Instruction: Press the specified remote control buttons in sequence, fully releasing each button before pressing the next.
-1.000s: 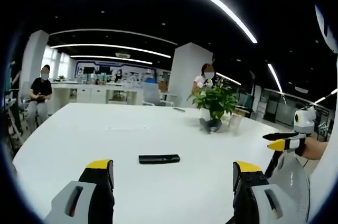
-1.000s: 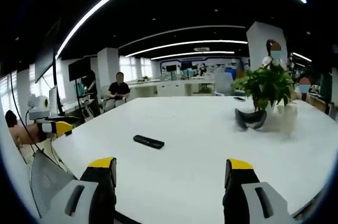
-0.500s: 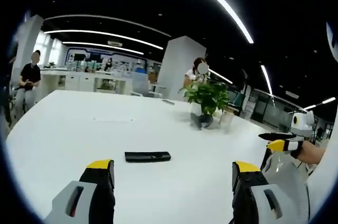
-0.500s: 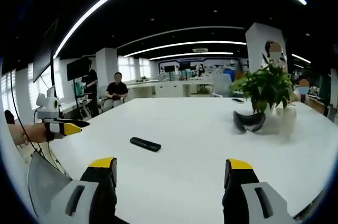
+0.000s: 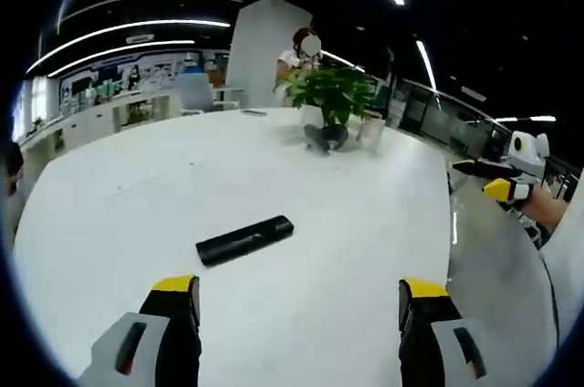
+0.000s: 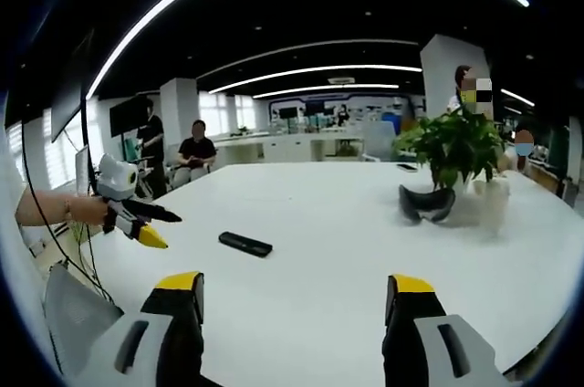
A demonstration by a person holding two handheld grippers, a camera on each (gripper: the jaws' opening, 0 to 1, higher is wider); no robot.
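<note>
Matt black plastic remote control (image 5: 245, 239) on a smooth, faintly glossy white table (image 5: 109, 214).

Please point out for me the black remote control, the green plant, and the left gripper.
remote control (image 5: 245, 239): left gripper view, middle of its top face.
plant (image 6: 453, 143): right gripper view, middle of the leaves.
left gripper (image 6: 157, 227): right gripper view, between its black and yellow tips.

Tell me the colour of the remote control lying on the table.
Black. The remote control shows best in the left gripper view, lying on the white table.
</note>
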